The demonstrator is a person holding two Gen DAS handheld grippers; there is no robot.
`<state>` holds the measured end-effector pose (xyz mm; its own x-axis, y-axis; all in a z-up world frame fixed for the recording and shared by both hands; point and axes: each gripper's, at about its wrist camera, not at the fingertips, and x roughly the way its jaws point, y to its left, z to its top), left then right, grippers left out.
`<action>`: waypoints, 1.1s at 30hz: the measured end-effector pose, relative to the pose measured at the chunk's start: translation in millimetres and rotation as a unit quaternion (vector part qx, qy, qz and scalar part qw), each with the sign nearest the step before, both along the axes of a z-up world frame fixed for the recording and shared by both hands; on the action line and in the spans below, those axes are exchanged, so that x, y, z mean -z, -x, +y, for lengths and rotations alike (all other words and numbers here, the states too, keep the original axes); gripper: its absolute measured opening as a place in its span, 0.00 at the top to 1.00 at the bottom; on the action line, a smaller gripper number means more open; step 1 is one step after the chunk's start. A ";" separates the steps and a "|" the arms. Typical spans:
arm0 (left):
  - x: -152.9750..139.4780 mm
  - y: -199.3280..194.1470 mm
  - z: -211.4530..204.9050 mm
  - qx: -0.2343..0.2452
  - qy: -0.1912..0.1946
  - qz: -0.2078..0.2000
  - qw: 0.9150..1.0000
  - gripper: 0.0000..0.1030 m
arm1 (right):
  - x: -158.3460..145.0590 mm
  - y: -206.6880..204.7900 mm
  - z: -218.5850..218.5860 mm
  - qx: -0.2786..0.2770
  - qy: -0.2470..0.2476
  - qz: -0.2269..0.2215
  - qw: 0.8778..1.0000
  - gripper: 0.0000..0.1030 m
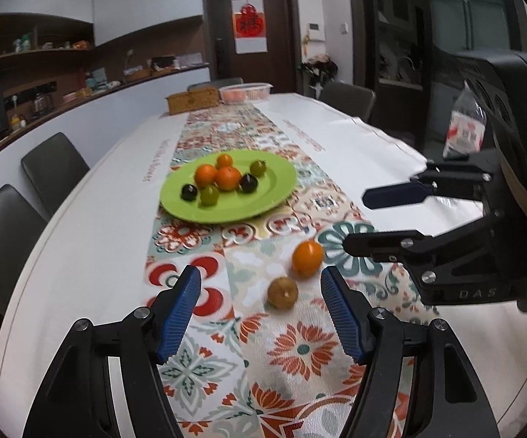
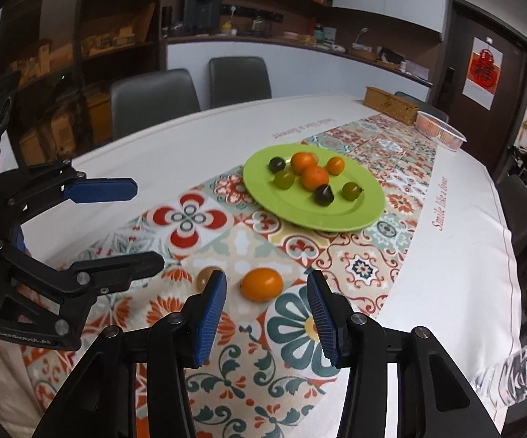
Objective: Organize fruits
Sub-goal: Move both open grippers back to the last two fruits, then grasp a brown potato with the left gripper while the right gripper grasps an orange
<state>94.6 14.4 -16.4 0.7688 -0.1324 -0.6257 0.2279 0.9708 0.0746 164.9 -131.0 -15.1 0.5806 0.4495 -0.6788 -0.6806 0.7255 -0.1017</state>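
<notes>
A green plate (image 1: 274, 197) (image 2: 365, 204) on the patterned runner holds several fruits: oranges (image 1: 228, 178) (image 2: 315, 177), dark plums (image 1: 248, 183) (image 2: 324, 195) and green fruits (image 1: 209, 195) (image 2: 284, 180). Two fruits lie loose on the runner: an orange one (image 1: 308, 254) (image 2: 262, 284) and a brownish one (image 1: 282, 292) (image 2: 205, 278). My left gripper (image 1: 261, 306) is open and empty, just short of the brownish fruit; it also shows in the right wrist view (image 2: 137, 224). My right gripper (image 2: 267, 314) is open and empty, just short of the orange fruit; it also shows in the left wrist view (image 1: 354, 219).
A wicker box (image 1: 193, 99) (image 2: 391, 104) and a clear tub of oranges (image 1: 245, 92) (image 2: 440, 129) stand at the table's far end. A plastic bottle (image 1: 464, 124) (image 2: 515, 368) is near the right edge. Grey chairs (image 1: 53, 171) (image 2: 153, 98) surround the table.
</notes>
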 end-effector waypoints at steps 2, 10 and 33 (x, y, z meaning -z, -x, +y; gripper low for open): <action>4.8 -1.6 -2.1 0.011 -0.005 0.007 1.000 0.35 | 5.9 -1.2 1.0 -0.007 0.007 0.003 1.000 0.55; 26.4 -11.1 -4.3 0.033 -0.010 0.035 0.999 0.37 | 28.0 -7.4 11.2 -0.043 0.041 0.011 0.998 0.55; 54.7 -48.7 -10.3 0.084 -0.014 0.092 0.992 0.61 | 61.1 -44.4 27.5 -0.072 0.059 0.058 0.994 0.55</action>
<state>143.3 4.1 -71.1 0.6102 -0.2293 -0.7584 0.3986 0.9161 0.0437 209.3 -103.5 -76.1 0.4305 0.4362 -0.7902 -0.7888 0.6074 -0.0944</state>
